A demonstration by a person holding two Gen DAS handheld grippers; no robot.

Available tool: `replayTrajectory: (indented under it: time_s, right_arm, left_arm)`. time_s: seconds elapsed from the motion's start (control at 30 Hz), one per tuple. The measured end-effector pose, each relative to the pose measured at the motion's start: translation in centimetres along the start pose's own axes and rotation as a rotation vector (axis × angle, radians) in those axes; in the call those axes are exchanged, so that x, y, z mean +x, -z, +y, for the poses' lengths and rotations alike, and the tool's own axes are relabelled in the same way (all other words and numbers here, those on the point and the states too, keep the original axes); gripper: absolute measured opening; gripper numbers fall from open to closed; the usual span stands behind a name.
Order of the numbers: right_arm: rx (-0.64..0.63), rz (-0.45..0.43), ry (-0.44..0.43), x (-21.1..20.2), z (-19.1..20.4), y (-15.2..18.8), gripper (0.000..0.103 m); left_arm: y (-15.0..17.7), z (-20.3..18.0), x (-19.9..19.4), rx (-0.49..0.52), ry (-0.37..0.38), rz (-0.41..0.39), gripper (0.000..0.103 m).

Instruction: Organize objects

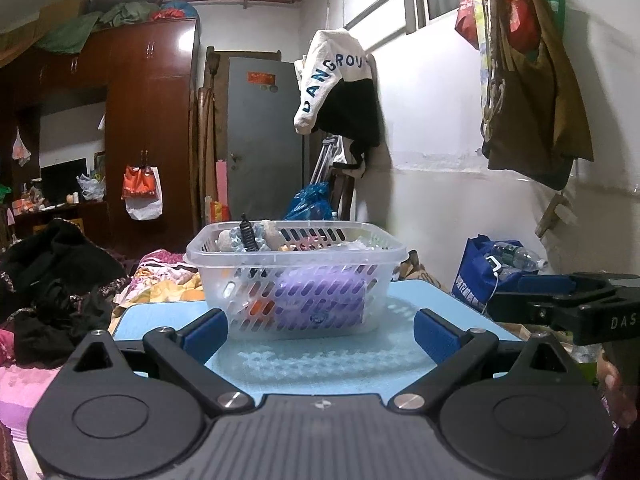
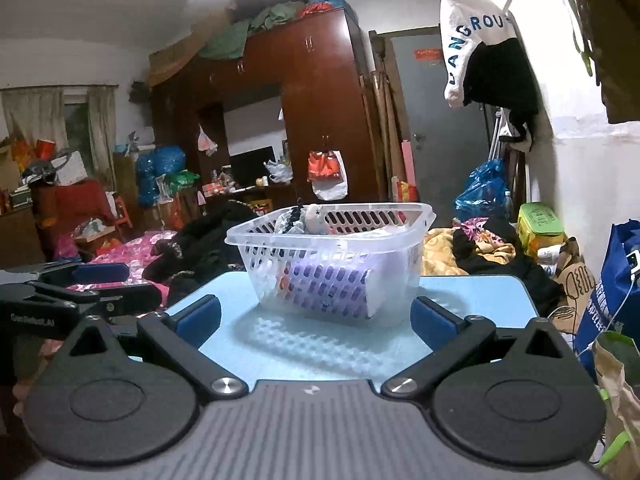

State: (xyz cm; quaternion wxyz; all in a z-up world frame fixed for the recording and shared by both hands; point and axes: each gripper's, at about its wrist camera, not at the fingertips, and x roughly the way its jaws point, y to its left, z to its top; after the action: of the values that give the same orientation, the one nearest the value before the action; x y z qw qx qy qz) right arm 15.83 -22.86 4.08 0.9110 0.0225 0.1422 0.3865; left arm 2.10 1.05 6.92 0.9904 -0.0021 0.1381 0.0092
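A clear slotted plastic basket [image 1: 296, 276] stands on a small light-blue table [image 1: 320, 360]. It holds a purple pack [image 1: 320, 300], a black comb-like item [image 1: 247, 234] and several small things. My left gripper [image 1: 320, 334] is open and empty, just in front of the basket. My right gripper [image 2: 316, 320] is open and empty, near the basket [image 2: 332, 264] from the right side. The purple pack [image 2: 328, 292] shows through the basket wall. Each gripper shows at the edge of the other's view: the right one [image 1: 568, 304], the left one [image 2: 72, 288].
A bed with dark clothes [image 1: 60, 288] and flowered bedding [image 2: 132, 252] lies left and behind the table [image 2: 480, 292]. A blue bag [image 1: 484, 276] with bottles stands at the right by the wall. A brown paper bag [image 2: 620, 392] sits near right. Bags hang on the wall above [image 1: 528, 92].
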Motion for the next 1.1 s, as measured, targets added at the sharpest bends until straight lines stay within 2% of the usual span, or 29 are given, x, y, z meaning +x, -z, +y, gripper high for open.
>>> replayTrajectory:
  time_s: [0.57, 1.1]
  right_arm:
    - [-0.056, -0.016, 0.01, -0.1, 0.67, 0.14, 0.103]
    - [-0.057, -0.021, 0.007, 0.17, 0.7, 0.27, 0.103]
  left_arm:
    - [0.01, -0.66, -0.17, -0.001, 0.014, -0.014, 0.101]
    - [-0.03, -0.88, 0.11, -0.004, 0.015, -0.01, 0.101]
